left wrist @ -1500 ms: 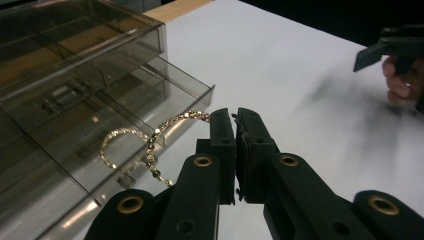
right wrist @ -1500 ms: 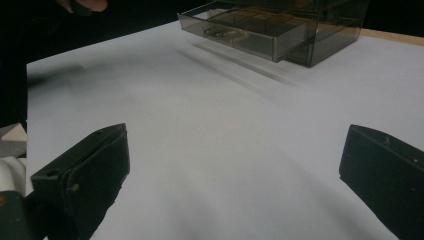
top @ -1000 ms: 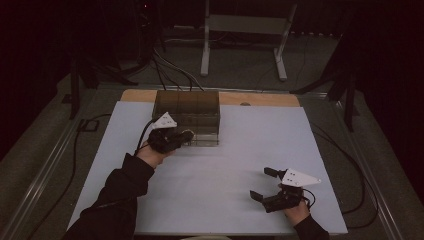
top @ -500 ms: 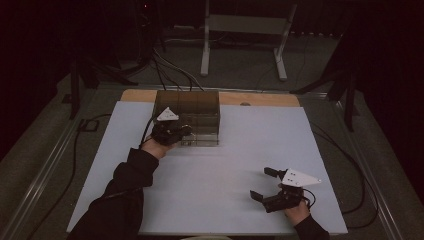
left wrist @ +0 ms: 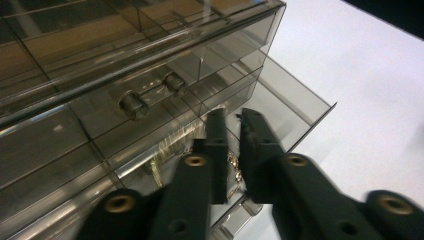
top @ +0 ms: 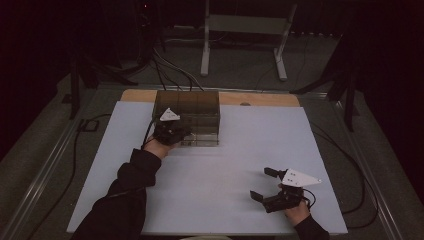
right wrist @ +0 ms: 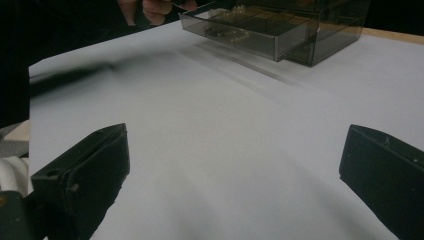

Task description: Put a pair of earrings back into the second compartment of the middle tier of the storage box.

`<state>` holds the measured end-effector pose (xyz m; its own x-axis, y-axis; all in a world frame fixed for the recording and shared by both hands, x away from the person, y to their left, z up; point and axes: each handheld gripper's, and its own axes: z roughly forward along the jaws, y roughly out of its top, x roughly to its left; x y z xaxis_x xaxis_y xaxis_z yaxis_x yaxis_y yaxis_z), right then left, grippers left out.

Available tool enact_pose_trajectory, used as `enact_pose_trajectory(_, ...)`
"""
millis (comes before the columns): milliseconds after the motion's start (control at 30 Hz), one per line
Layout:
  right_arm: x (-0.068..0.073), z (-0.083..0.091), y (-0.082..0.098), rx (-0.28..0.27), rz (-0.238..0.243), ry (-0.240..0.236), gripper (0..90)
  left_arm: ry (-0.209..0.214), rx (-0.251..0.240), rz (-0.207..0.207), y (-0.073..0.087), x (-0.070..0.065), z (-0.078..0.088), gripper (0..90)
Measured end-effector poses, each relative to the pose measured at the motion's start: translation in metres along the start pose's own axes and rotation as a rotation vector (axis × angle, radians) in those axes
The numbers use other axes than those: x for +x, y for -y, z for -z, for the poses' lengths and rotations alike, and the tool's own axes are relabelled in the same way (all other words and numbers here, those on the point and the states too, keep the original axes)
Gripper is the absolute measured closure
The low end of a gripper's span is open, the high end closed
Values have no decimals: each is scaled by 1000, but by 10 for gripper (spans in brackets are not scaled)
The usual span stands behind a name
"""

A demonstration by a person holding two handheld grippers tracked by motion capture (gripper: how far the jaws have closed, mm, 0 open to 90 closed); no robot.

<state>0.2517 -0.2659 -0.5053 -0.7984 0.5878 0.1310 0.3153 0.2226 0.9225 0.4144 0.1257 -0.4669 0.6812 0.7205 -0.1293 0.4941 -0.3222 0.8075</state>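
Note:
A smoky clear drawer box point(top: 188, 106) stands at the back of the white table point(top: 220, 165), with its lowest drawer point(top: 201, 138) pulled out. My left gripper point(top: 179, 131) hangs over that drawer's left end. In the left gripper view its jaws point(left wrist: 232, 117) point down into the drawer point(left wrist: 295, 110), almost together, and a glinting gold chain point(left wrist: 233, 167) sits in the slit between them. More gold pieces point(left wrist: 167, 152) lie in the drawer. My right gripper point(top: 261, 183) rests open near the front right, and nothing is between its jaws point(right wrist: 235, 165).
The upper drawer has a round knob point(left wrist: 132, 102) and is closed. In the right gripper view the open drawer point(right wrist: 245, 35) juts from the box point(right wrist: 330, 25) toward the person's hand point(right wrist: 155, 10). Cables point(top: 345, 160) trail off the table's right side. A metal stand point(top: 245, 25) stands behind the table.
The left hand has pushed forward and slightly right, bringing its gripper from in front of the box to over the open drawer. The right gripper has stayed put.

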Motion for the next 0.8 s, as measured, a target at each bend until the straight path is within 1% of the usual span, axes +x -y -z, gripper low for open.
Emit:
enact_pose_trajectory(67,0,0,0,3,-1,0,0,6,-5,10,0,1,1,736)
enact_pose_trajectory(100,0,0,0,3,-2,0,0,-1,-8,12,1,0,2,696)
enact_pose_trajectory(200,0,0,0,-1,2,0,0,6,-16,7,1,-3,7,601)
enact_pose_trajectory(267,-1,0,0,2,0,1,0,-3,-17,15,1,-5,11,530)
enact_pose_trajectory(300,-1,0,0,2,-1,0,0,2,-23,20,1,-5,13,511)
enact_pose_trajectory(333,0,1,0,0,1,1,0,10,-31,16,0,-5,16,496)
enact_pose_trajectory(400,0,0,0,-1,4,0,0,5,-33,8,0,-6,20,462)
enact_pose_trajectory(467,0,0,0,3,-2,0,0,26,-45,7,0,-6,26,421)
enact_pose_trajectory(500,0,0,0,3,-2,1,0,25,-55,4,0,-7,29,420)
enact_pose_trajectory(567,0,0,0,0,2,1,0,33,-58,-6,0,-7,35,413)
enact_pose_trajectory(600,0,0,0,1,3,0,0,34,-59,-6,0,-8,37,390)
enact_pose_trajectory(700,0,0,0,2,-1,1,0,41,-54,2,2,-8,44,354)
enact_pose_trajectory(733,0,0,0,0,3,1,0,31,-48,9,2,-9,46,318)
enact_pose_trajectory(767,0,0,0,1,3,0,0,19,-44,20,3,-9,48,253)
enact_pose_trajectory(800,0,0,0,3,4,0,0,19,-46,26,4,-9,51,242)
